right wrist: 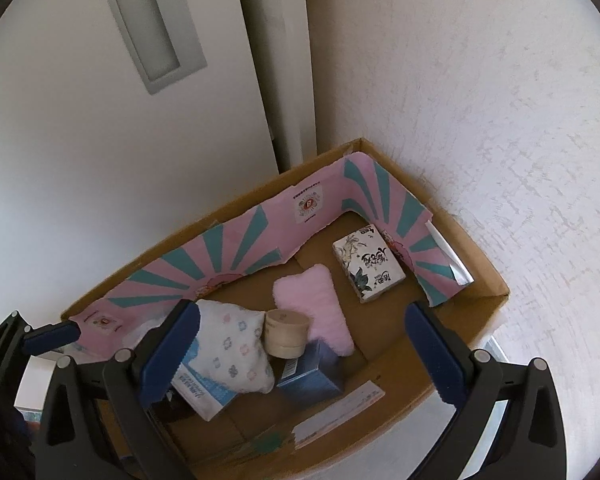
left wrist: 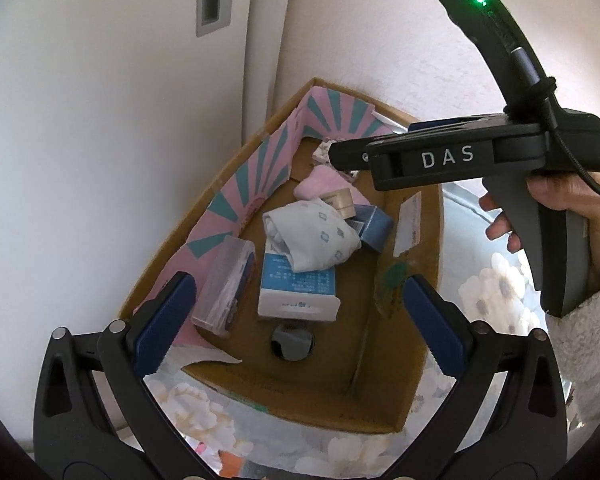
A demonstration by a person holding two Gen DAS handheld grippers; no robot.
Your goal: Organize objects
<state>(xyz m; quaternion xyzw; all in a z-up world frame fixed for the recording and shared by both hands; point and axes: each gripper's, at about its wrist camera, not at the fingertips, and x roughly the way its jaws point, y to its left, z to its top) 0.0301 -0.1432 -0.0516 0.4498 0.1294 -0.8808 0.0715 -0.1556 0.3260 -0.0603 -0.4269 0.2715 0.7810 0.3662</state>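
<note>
2 grippers, our left gripper (left wrist: 296, 312) and right gripper (right wrist: 304, 344), hang wide open and empty above the cardboard box (right wrist: 480, 264), whose patterned white cloth (right wrist: 236, 344) lies below them.

We are seeing a white door (right wrist: 80, 160) with a grey recessed handle (right wrist: 148, 28) standing at left, a textured white wall (right wrist: 480, 100) rising at right, a floral cloth (left wrist: 204, 408) lying underneath.
</note>
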